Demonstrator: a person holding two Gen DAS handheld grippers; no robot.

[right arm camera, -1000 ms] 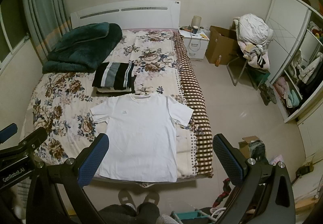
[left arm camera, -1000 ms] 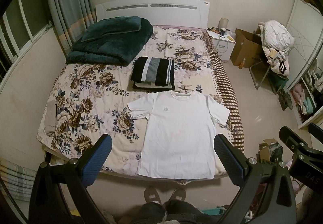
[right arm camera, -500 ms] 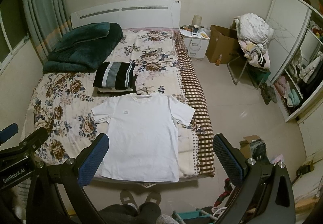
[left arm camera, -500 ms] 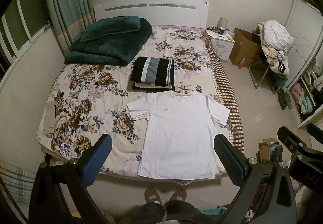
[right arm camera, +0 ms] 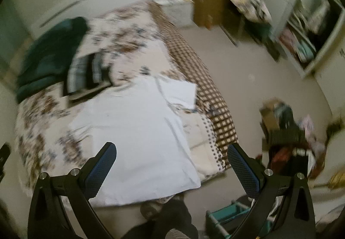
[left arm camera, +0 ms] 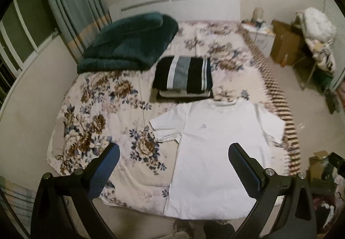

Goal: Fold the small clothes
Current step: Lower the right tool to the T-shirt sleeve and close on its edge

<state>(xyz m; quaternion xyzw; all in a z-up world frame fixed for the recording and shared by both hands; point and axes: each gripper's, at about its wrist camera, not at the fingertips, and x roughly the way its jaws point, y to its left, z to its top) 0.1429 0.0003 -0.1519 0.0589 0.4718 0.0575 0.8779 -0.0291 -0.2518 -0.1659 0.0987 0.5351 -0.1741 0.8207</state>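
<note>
White T-shirt (left arm camera: 217, 152) lies unfolded at the bed's (left arm camera: 97, 131) foot edge; both grippers (left arm camera: 174, 165) (right arm camera: 171, 164), wide open and empty, have swung closer, folding imminent.

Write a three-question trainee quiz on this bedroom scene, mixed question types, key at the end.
1. True or false: the white T-shirt lies flat and unfolded on the bed.
2. Multiple choice: what sits just beyond the T-shirt's collar? A) the folded striped stack B) the cardboard box C) the green blanket
3. Fill in: the left hand-held gripper and right hand-held gripper are both ____ and hold nothing.

Key: 1 true; 2 A; 3 open
</note>
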